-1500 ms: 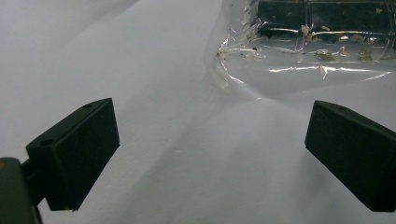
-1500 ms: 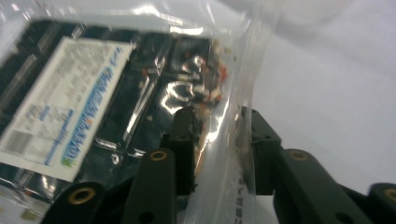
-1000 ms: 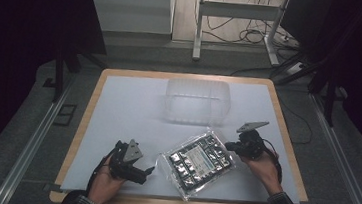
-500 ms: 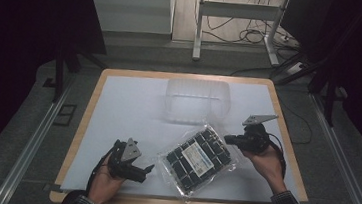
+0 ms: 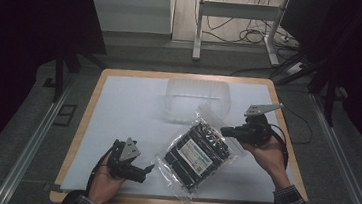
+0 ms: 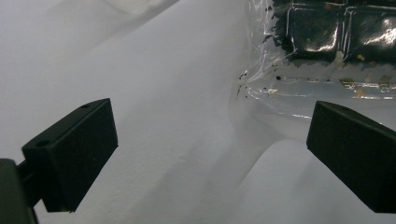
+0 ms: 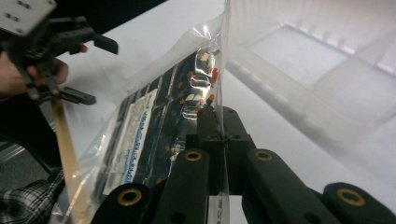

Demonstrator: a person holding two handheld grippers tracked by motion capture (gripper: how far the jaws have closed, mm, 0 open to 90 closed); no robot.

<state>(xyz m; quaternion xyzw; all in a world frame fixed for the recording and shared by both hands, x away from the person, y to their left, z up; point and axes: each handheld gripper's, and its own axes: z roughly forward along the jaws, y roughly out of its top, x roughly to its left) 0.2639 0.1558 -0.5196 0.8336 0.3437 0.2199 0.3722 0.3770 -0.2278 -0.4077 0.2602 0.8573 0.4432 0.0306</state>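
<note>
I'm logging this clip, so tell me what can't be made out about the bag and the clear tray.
- Bag: label print too small, high view.
- Its contents: glare and crinkled plastic blur them, left gripper view.
- Pinched bag edge: right gripper jaws hide it.
- Clear tray: far side cut off, right gripper view.

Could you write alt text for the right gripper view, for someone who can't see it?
Black tongs pinch the edge of a clear plastic bag of dark packets, lifting it above a white table. A clear plastic tray sits behind.
</note>
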